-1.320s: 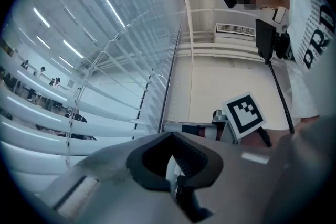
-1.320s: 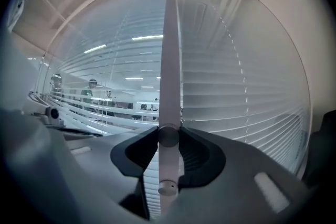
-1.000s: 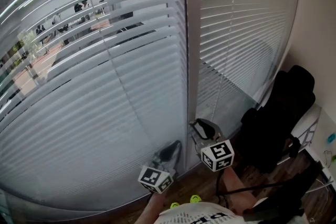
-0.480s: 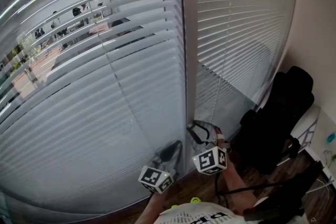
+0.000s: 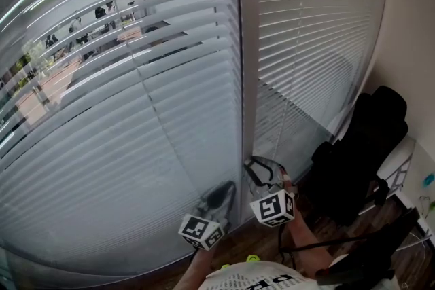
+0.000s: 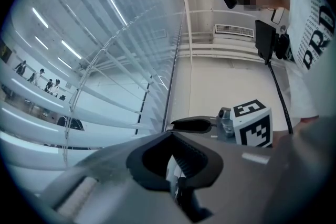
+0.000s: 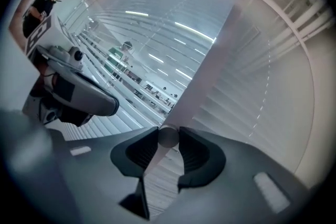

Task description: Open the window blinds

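Left gripper (image 6: pixel 170 136) at 6 o'clock, dark jaw tips met, window blinds (image 6: pixel 79 76) from 9 to 11 o'clock, right gripper (image 6: pixel 195 124) with marker cube (image 6: pixel 253 123) at 4 o'clock, blind wand (image 6: pixel 185 13) at 12, person (image 6: pixel 310 23) at 1 o'clock

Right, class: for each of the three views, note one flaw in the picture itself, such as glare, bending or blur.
Head view: blinds bow outward, lamp glare streaks top left. Left gripper view: black round border, a mosaic patch up top. Right gripper view: the wand tip is soft.

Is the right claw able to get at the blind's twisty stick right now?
Yes, it seems so: the stick's round end sits between the right claw's jaws, which have just been closing.
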A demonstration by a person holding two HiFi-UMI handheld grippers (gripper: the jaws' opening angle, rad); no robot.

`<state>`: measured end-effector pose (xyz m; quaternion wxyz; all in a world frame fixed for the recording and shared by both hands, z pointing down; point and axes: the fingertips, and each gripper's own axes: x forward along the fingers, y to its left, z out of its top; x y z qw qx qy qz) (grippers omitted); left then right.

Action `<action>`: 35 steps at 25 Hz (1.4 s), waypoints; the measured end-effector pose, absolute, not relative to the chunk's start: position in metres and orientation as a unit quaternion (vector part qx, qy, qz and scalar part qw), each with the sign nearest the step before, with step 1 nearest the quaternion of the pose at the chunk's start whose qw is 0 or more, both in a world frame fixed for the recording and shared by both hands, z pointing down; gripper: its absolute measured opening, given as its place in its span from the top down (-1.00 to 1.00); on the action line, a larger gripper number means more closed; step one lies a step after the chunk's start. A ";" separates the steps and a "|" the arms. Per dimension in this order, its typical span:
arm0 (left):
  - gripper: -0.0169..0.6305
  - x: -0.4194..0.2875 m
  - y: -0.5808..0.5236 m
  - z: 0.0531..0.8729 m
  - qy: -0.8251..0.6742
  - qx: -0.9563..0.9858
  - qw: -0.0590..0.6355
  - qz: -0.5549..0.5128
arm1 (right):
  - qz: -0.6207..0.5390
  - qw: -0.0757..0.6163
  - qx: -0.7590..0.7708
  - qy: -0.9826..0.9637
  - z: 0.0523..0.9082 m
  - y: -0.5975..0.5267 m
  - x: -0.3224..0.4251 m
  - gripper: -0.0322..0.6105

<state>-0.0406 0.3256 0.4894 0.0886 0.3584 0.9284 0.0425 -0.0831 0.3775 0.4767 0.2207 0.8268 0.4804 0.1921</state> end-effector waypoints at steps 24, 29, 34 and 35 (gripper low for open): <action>0.97 -0.040 0.327 0.490 0.929 0.357 0.089 0.046 | 0.059 0.035 0.867 0.494 0.478 0.382 -0.093 0.48; 0.97 -0.038 0.326 0.489 0.929 0.355 0.091 0.044 | 0.032 0.002 0.868 0.495 0.477 0.382 -0.093 0.48; 0.97 -0.039 0.325 0.490 0.930 0.353 0.088 0.045 | 0.014 -0.020 0.866 0.499 0.476 0.383 -0.094 0.48; 0.97 -0.039 0.325 0.490 0.930 0.353 0.089 0.045 | 0.009 -0.026 0.866 0.499 0.477 0.383 -0.094 0.48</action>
